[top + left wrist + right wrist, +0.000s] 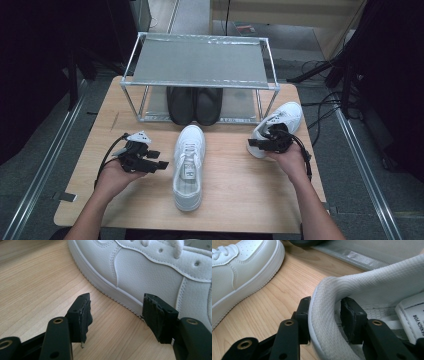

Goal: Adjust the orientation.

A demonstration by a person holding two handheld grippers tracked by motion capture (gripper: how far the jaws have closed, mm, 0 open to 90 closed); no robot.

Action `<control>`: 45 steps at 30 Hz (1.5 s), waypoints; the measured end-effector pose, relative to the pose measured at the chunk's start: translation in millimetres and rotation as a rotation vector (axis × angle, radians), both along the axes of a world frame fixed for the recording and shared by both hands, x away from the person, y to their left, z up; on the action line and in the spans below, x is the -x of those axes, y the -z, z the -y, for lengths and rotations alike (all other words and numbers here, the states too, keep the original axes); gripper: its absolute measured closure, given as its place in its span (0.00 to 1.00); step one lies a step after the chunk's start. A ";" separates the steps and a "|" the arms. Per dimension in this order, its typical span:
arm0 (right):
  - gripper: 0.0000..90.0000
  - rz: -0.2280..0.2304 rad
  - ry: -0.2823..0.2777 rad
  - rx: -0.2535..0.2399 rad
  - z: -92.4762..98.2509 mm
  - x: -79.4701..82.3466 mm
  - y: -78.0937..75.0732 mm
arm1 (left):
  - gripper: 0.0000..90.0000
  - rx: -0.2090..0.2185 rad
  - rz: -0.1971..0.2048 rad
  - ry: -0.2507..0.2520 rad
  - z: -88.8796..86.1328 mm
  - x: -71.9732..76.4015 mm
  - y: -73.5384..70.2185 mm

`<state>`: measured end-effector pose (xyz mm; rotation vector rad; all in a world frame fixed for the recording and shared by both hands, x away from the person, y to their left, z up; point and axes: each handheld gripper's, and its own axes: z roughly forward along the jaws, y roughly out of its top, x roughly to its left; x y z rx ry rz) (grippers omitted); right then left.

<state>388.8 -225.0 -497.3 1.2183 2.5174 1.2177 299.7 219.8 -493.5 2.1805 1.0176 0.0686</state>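
A white sneaker (pixel 189 165) lies in the middle of the wooden table (pixel 240 195), toe toward the person. My left gripper (pixel 157 159) rests on the table just left of it. Its jaws stand open with nothing between them, pointing at the sneaker's side (pixel 150 272). A second white sneaker (pixel 285 116) lies at the right, tilted, toe toward the far right. My right gripper (pixel 254 144) is shut on its padded heel collar (pixel 374 282), one jaw outside the collar and one inside the shoe.
A metal-framed rack (pixel 200 62) stands at the table's far side. A pair of black shoes (pixel 195 104) sits on its lower level, and its upper shelf is bare. Cables run across the floor at the right.
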 end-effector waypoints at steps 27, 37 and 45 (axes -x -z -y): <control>0.81 0.048 0.048 0.065 -1.0 12.6 -29.0 | 0.45 0.003 0.012 -0.002 -0.3 -3.4 -2.5; 0.80 0.084 0.066 0.047 3.3 31.1 -43.3 | 0.45 0.006 0.017 0.011 4.5 -8.0 -3.8; 0.79 0.115 0.080 0.079 -0.1 47.1 -49.8 | 0.45 0.020 0.029 0.017 7.3 -13.9 -7.7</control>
